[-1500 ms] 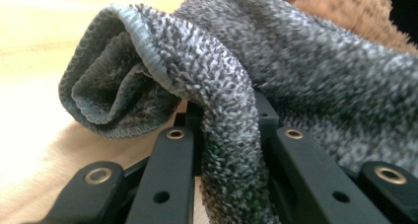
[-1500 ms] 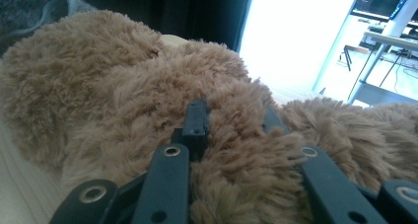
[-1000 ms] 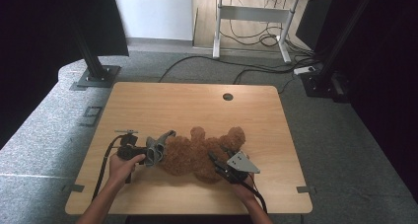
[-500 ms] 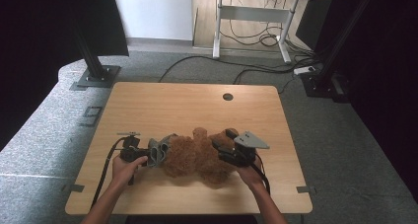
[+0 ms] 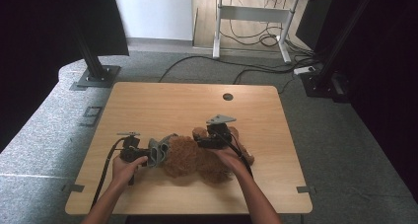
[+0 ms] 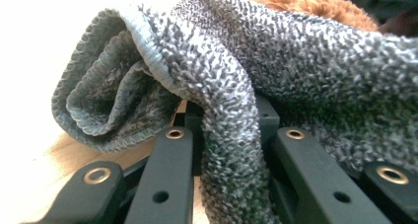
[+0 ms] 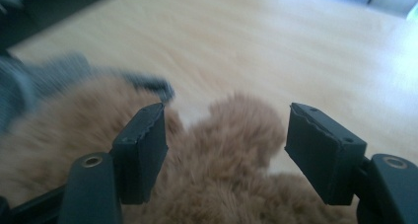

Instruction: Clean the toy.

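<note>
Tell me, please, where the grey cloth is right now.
In the high view, the grey cloth lies at the table's near left, pinched in the left tool against the brown teddy bear.

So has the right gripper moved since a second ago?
Yes. The right gripper has gone from the table's near edge toward the hole, over the teddy; its jaws have just been opening, empty.

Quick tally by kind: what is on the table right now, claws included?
Brown plush teddy bear: 1
Grey terry cloth: 1
Claws: 2, left claw shut on the cloth, right claw open above the bear
Total: 4
</note>
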`<state>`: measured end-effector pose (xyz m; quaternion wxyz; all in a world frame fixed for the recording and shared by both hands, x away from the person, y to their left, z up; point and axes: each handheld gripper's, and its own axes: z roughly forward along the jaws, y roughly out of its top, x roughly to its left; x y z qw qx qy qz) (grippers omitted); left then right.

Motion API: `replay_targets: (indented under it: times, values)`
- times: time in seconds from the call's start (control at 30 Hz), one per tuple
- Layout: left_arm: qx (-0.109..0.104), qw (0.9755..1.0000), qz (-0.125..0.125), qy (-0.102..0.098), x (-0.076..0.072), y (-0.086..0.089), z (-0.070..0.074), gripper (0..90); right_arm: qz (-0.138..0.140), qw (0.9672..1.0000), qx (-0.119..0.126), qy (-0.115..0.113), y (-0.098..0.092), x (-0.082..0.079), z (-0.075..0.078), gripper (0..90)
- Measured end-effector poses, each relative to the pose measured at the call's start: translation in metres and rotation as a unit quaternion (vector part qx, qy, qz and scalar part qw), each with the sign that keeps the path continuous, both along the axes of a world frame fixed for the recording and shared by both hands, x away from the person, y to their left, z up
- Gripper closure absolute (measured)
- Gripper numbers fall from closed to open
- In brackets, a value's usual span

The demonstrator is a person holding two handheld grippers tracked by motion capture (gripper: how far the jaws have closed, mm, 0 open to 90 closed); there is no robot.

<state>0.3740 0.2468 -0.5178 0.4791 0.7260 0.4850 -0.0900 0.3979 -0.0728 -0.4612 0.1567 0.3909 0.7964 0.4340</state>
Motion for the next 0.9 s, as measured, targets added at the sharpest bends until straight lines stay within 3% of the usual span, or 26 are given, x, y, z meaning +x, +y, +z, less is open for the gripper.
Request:
replay_targets:
  times: [0.1, 0.23, 0.4, 0.57, 0.77, 0.9]
  values:
    - [-0.002, 1.0, 0.001, 0.0, 0.0, -0.001, 0.0, 75.9, 0.007, 0.9992, -0.032, 0.021, 0.004, 0.0, -0.013, 30.6]
    - [-0.001, 1.0, 0.001, -0.001, 0.0, -0.003, 0.0, 75.9, 0.002, 0.9987, -0.038, 0.033, 0.006, 0.0, -0.019, 35.7]
    - [-0.001, 1.0, 0.002, -0.002, 0.0, -0.002, 0.0, 75.9, 0.037, 0.9962, -0.058, 0.053, 0.011, 0.003, -0.022, 61.3]
    - [-0.005, 1.0, 0.005, -0.005, 0.0, -0.001, 0.001, 75.8, 0.044, 0.9975, -0.032, 0.045, 0.007, 0.001, -0.02, 76.3]
    - [-0.025, 0.9991, 0.03, -0.02, 0.006, 0.006, 0.011, 75.2, 0.008, 0.9997, -0.003, -0.022, 0.006, 0.001, -0.01, 80.9]
    - [-0.046, 0.9971, 0.044, -0.042, 0.011, 0.012, 0.027, 75.0, -0.024, 0.9958, 0.019, -0.087, 0.009, 0.003, -0.001, 81.2]
